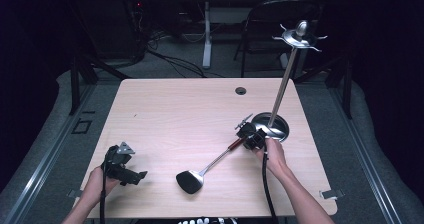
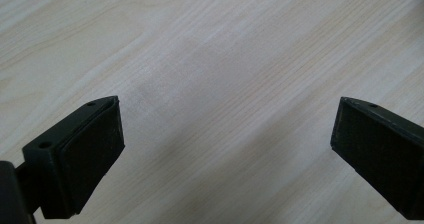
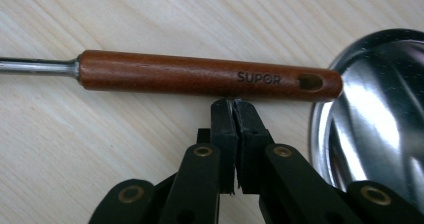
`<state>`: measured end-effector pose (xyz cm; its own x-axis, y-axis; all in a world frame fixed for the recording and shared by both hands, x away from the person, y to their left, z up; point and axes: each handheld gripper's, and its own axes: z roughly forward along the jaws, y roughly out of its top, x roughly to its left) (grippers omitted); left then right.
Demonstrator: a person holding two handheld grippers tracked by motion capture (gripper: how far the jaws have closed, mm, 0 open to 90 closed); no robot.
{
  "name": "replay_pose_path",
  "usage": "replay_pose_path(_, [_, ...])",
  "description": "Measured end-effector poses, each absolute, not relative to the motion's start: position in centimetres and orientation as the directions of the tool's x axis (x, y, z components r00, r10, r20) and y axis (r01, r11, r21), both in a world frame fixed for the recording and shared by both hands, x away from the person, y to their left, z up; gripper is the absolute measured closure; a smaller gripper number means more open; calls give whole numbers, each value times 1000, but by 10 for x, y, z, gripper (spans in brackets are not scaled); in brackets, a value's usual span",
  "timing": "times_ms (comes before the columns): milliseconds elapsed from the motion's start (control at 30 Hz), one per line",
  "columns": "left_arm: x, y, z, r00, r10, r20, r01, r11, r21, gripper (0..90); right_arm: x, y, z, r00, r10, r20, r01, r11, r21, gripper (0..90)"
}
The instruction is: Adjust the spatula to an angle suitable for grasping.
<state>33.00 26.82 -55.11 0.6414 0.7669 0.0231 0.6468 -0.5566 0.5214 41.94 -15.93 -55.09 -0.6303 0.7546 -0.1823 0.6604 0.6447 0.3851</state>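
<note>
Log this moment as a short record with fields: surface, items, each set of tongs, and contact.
surface: light wooden table
items: spatula lying flat, black head toward the person, wooden handle marked SUPOR; steel stand on a round base
left tongs: open, over bare table, holding nothing
right tongs: shut, tips at the handle's side, not around it
contact: handle's end lies beside the base

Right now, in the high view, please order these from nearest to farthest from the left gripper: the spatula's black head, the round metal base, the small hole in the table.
1. Black head, right of the left gripper.
2. Round metal base, far right.
3. Small hole, at the far edge.
</note>
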Motion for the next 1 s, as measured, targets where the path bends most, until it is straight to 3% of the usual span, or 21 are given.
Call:
replay_pose_path(233, [330, 269, -551, 641, 767, 23, 647, -556, 522, 4, 420, -152, -548, -621, 770, -148, 679, 623, 388, 851])
replay_pose_path(300, [330, 269, -551, 640, 768, 22, 648, -555, 522, 5, 420, -152, -545, -604, 790, -107, 710, 594, 378, 713])
replay_pose_path(367, [330, 268, -551, 641, 767, 23, 647, -557, 520, 5, 420, -149, -544, -555, 832, 0, 777, 518, 356, 525])
replay_pose_path(467, [329, 268, -551, 643, 766, 24, 646, -559, 520, 6, 419, -147, -542, -551, 834, 31, 786, 506, 355, 493])
replay_pose_path(500, [329, 268, -551, 644, 765, 24, 646, -560, 519, 7, 417, -143, -542, -510, 856, 81, 801, 438, 408, 477])
replay_pose_path(567, [330, 268, -551, 643, 765, 25, 646, -560, 518, 8, 420, -144, -538, -529, 844, 92, 806, 466, 366, 451])
replay_pose_path(600, [330, 268, -551, 644, 765, 25, 646, -560, 518, 8, 421, -144, -537, -520, 845, 126, 817, 450, 360, 382])
replay_pose_path(667, [330, 268, -551, 645, 764, 23, 645, -561, 519, 8, 422, -143, -538, -513, 845, 148, 823, 436, 364, 346])
replay_pose_path(700, [330, 268, -551, 644, 765, 26, 646, -562, 517, 9, 424, -140, -539, -501, 850, 163, 836, 427, 344, 267])
replay_pose_path(1000, [329, 268, -551, 647, 762, 25, 645, -564, 516, 12, 429, -119, -540, -487, 865, 121, 834, 420, 359, 209])
